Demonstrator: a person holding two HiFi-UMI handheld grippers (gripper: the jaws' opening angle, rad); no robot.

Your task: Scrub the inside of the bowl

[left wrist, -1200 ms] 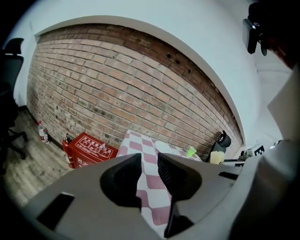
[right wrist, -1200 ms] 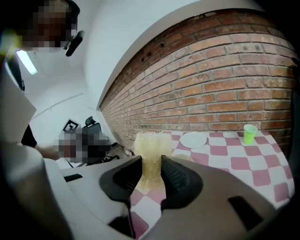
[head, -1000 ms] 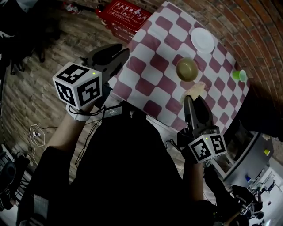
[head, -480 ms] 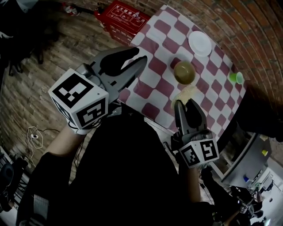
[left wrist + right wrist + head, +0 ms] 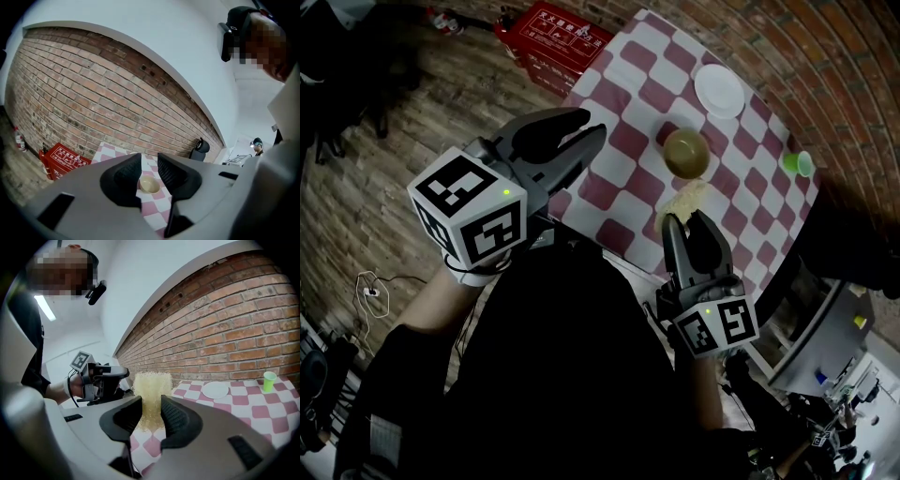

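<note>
A tan bowl (image 5: 686,153) sits upright on the red-and-white checked table (image 5: 619,141); the left gripper view frames the bowl (image 5: 149,185) between the jaws, far ahead. My left gripper (image 5: 581,141) hovers open and empty over the table's near-left edge, well short of the bowl. My right gripper (image 5: 690,225) is shut on a pale yellow scrubbing pad (image 5: 686,199), which sticks out beyond the jaws just on the near side of the bowl. In the right gripper view the pad (image 5: 151,398) stands up between the fingers.
A white plate (image 5: 719,90) lies beyond the bowl and a green cup (image 5: 802,162) stands at the table's right edge. A red crate (image 5: 555,35) sits on the wooden floor by the table's far-left corner. A brick wall runs behind the table.
Both grippers have shifted slightly in view and the table has drifted up and left. The left gripper's jaws now show more fully over the table edge. The pad stays held.
</note>
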